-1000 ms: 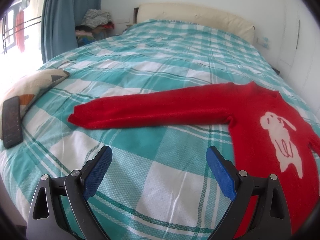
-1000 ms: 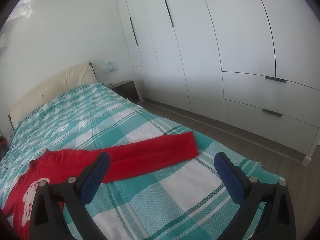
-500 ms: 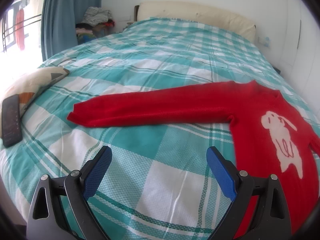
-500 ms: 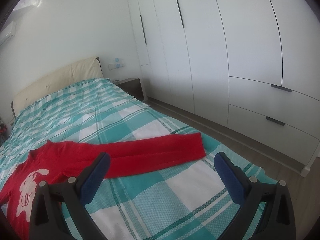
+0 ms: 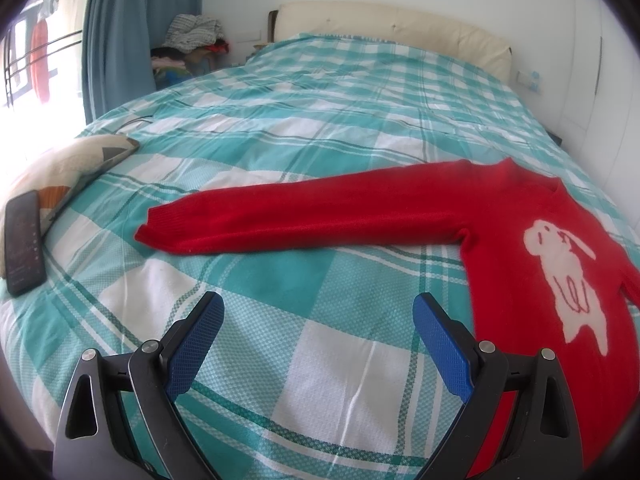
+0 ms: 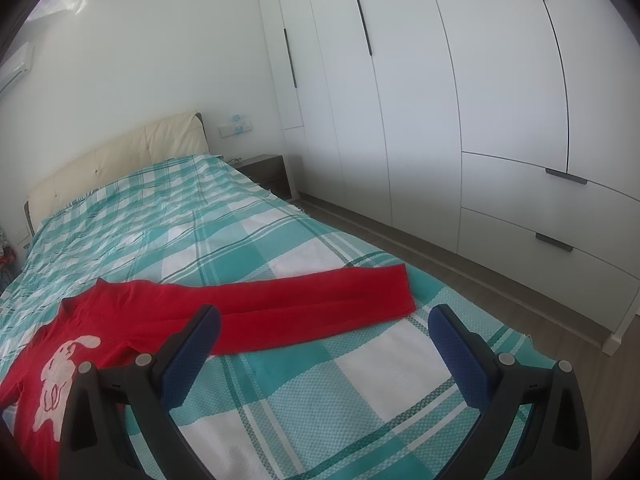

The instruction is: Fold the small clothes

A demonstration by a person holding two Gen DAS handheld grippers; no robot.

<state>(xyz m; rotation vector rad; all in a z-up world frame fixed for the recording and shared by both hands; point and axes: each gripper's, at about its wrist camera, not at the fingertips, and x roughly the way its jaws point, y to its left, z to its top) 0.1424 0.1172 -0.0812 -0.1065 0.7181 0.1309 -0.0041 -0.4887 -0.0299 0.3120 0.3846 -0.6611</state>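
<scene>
Item: red knitted jumper with white rabbit motif (image 5: 532, 240), laid flat on the teal-and-white checked bed cover (image 5: 320, 344); one sleeve ahead of each gripper. Judged soft, light, limp; cuffs suit pinching. Left gripper (image 5: 318, 344) and right gripper (image 6: 324, 350) spread wide, nothing held. Hem cut off below.
</scene>
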